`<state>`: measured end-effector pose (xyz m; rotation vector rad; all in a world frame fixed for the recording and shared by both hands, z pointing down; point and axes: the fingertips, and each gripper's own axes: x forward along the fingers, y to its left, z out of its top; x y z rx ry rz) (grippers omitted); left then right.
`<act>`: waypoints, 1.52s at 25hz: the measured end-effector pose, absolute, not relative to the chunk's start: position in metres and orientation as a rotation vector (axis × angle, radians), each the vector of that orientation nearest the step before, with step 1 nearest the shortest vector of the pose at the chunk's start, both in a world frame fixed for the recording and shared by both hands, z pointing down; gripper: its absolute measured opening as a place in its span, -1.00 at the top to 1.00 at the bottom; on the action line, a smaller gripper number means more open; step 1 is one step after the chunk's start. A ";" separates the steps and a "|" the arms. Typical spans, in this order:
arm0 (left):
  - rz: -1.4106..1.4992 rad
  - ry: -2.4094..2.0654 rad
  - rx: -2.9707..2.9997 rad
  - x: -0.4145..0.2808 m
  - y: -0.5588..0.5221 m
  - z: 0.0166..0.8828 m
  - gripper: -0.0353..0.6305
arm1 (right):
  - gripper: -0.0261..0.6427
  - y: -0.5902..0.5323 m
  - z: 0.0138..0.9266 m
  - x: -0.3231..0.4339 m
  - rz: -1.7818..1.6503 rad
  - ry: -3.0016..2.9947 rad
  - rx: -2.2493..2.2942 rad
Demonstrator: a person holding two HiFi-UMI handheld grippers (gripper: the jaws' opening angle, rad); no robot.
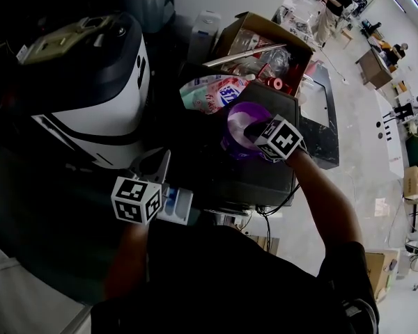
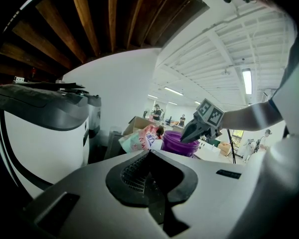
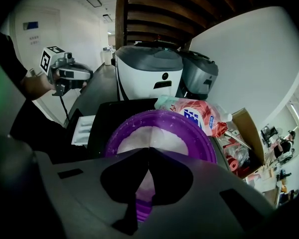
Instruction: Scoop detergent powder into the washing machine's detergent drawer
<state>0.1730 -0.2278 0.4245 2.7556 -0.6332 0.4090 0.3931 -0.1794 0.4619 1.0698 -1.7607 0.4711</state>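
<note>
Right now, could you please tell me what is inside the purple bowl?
White powder lies inside the purple bowl. The right gripper covers the bowl's near part, so what lies there cannot be seen.

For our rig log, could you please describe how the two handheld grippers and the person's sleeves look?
Each gripper carries a white cube with black square markers. The left gripper has a grey body and a black cable; the right gripper has black pointed jaws. The person wears a dark top.
</note>
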 end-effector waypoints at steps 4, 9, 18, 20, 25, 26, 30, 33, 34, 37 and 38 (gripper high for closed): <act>0.408 -0.630 2.751 0.170 -0.226 0.426 0.87 | 0.87 -0.177 0.460 0.390 0.512 -1.780 1.079; 0.409 -0.636 2.742 0.165 -0.225 0.429 0.87 | 0.87 -0.179 0.454 0.384 0.635 -1.868 1.123; 0.423 -0.631 2.730 0.162 -0.224 0.435 0.87 | 0.87 -0.177 0.450 0.387 0.757 -1.925 1.172; 0.424 -0.629 2.727 0.162 -0.224 0.435 0.87 | 0.87 -0.175 0.448 0.390 0.783 -1.933 1.187; 0.429 -0.608 2.728 0.168 -0.222 0.435 0.87 | 0.87 -0.170 0.443 0.394 0.827 -1.960 1.219; 0.430 -0.604 2.729 0.169 -0.221 0.436 0.87 | 0.87 -0.169 0.441 0.394 0.835 -1.967 1.230; 0.435 -0.587 2.731 0.175 -0.219 0.437 0.87 | 0.87 -0.164 0.421 0.391 0.871 -2.004 1.283; 0.442 -0.575 2.734 0.180 -0.217 0.437 0.87 | 0.87 -0.160 0.422 0.403 0.904 -2.034 1.321; 0.444 -0.571 2.735 0.182 -0.216 0.437 0.87 | 0.87 -0.159 0.424 0.408 0.914 -2.047 1.333; 0.453 -0.562 2.737 0.188 -0.214 0.438 0.87 | 0.87 -0.154 0.425 0.419 0.937 -2.078 1.367; 0.456 -0.560 2.738 0.190 -0.213 0.439 0.87 | 0.87 -0.152 0.423 0.422 0.940 -2.086 1.378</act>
